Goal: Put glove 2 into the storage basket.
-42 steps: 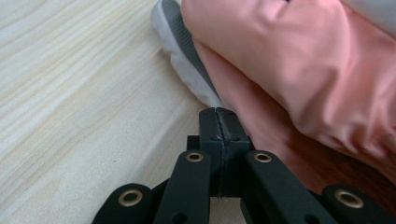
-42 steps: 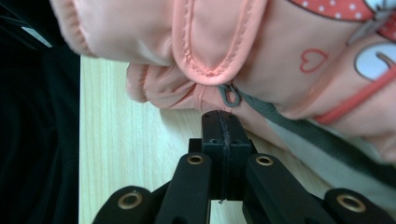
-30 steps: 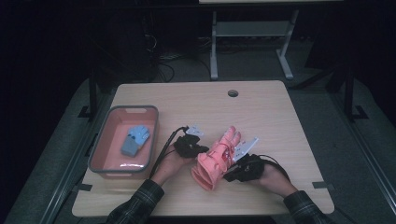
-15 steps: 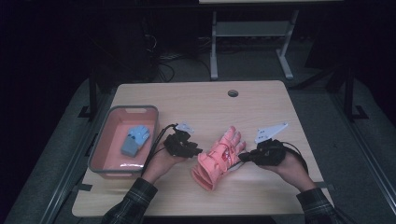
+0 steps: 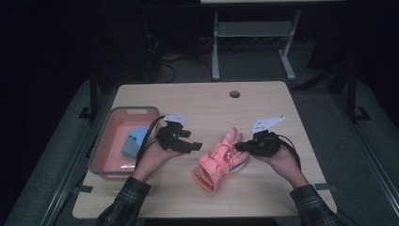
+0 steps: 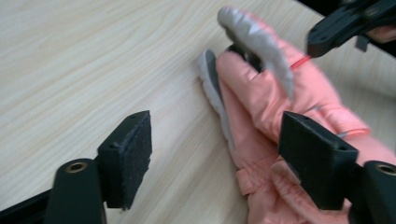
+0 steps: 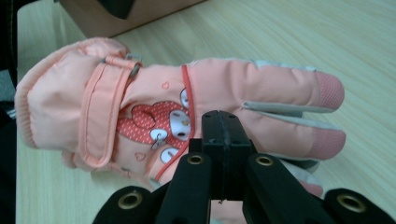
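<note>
A pink child's glove (image 5: 219,162) with a cartoon patch lies on the wooden table (image 5: 197,101), fingers pointing away from me. My left gripper (image 5: 192,140) hovers just left of it. Its jaws have just been opening, and in the left gripper view (image 6: 217,119) the pads stand wide apart, with the glove (image 6: 261,98) partly between them but untouched. My right gripper (image 5: 238,147) is at the glove's fingers, jaws shut. In the right gripper view (image 7: 223,119) the closed pads sit against the near edge of the glove (image 7: 154,93). I cannot tell whether fabric is pinched.
A pink bin (image 5: 123,109) holding a light blue object (image 5: 134,141) stands at the table's left, close to my left hand. A cable hole (image 5: 234,93) is near the far edge. Bare wood lies beyond the glove and to its right.
The left gripper's jaws have opened and let go of the glove, and it has lifted and drawn left. The right gripper has risen and moved farther from me, still shut.
</note>
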The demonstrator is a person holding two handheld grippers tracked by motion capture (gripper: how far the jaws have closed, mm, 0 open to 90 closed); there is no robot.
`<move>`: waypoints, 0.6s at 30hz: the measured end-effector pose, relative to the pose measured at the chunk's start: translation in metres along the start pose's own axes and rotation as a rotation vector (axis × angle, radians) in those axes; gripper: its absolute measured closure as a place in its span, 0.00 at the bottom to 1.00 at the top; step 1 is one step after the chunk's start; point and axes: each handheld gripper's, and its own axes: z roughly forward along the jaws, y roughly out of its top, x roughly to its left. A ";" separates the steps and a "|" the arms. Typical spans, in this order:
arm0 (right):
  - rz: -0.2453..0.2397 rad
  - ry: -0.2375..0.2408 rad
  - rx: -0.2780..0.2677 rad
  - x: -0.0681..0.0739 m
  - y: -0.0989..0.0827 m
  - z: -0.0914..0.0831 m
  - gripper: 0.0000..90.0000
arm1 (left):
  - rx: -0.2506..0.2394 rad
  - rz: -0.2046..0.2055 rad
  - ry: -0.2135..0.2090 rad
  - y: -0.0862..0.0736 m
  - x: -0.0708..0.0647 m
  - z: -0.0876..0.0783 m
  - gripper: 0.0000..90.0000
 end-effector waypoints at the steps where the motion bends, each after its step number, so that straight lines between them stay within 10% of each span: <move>1: 0.001 -0.003 -0.005 -0.001 0.000 0.000 1.00 | 0.002 0.006 0.001 0.001 -0.001 -0.001 0.28; 18: 0.005 -0.017 -0.049 0.000 0.013 0.011 1.00 | 0.012 0.042 -0.027 0.009 -0.013 0.007 0.24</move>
